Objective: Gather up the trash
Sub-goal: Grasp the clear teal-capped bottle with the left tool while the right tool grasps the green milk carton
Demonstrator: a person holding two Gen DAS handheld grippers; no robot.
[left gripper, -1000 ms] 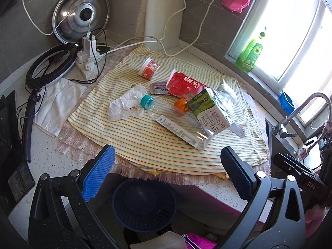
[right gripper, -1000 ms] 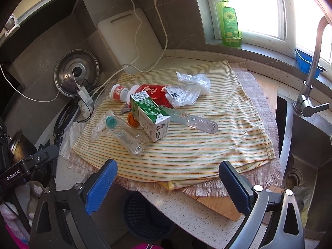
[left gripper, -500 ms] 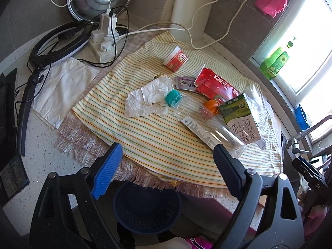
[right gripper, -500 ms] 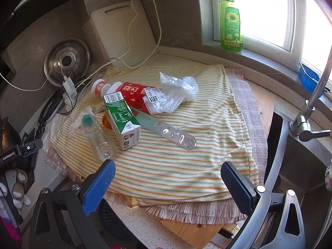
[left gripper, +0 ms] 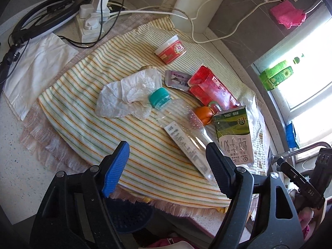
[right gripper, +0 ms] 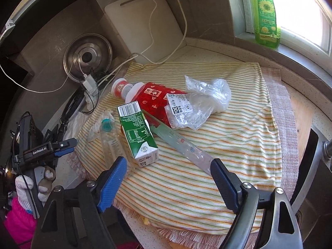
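Trash lies on a striped cloth (left gripper: 83, 116): a clear plastic bottle (left gripper: 184, 132) with a teal cap, a crumpled tissue (left gripper: 126, 95), a green milk carton (left gripper: 234, 137), a red pouch (left gripper: 211, 89), a small red-and-white cup (left gripper: 171, 50) and a small orange piece (left gripper: 204, 113). My left gripper (left gripper: 166, 166) is open and empty, just above the bottle's base. My right gripper (right gripper: 168, 182) is open and empty, in front of the carton (right gripper: 138, 132) and a flat clear tube (right gripper: 182, 147). A clear plastic bag (right gripper: 199, 103) lies on the pouch (right gripper: 155, 99).
A dark blue basket (left gripper: 128, 217) sits below the counter edge. A power strip with cables (left gripper: 91, 18), a ring light (left gripper: 37, 25) and white paper (left gripper: 35, 66) lie at the left. A cutting board (right gripper: 145, 27), pot lid (right gripper: 88, 56) and green soap bottle (right gripper: 265, 16) stand behind. The sink (right gripper: 319, 166) is at the right.
Both grippers have moved forward and lower toward the trash. The left one now hovers over the bottle and the right one is close in front of the carton. Both stay open.
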